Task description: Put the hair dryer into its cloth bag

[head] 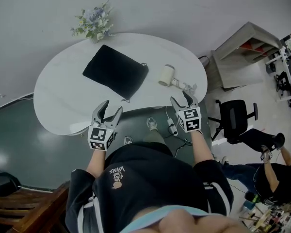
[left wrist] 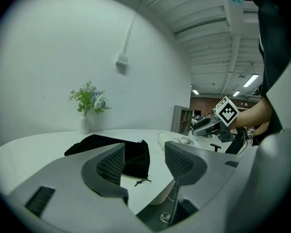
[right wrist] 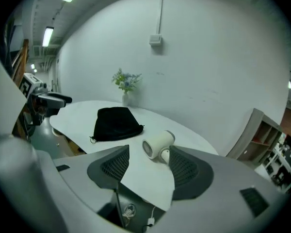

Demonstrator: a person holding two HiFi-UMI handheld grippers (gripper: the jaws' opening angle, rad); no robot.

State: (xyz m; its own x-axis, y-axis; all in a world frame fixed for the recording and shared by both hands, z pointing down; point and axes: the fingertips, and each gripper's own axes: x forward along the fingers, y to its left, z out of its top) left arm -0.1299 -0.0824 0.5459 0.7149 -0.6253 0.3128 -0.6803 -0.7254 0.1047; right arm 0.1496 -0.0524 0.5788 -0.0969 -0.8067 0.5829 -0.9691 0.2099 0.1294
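hair dryer (head: 166, 75) lies on its side on the right part of the white table (head: 58, 96). black cloth bag (head: 115, 71) lies flat near its left, not touching it, with a drawstring at its near corner. left gripper (head: 112, 107) has jaws spread with nothing between them, at the near table edge in front of the bag. right gripper (head: 180, 99) has jaws spread, empty, near the dryer but apart from it. vase of flowers (head: 93, 23) stands at the far edge.
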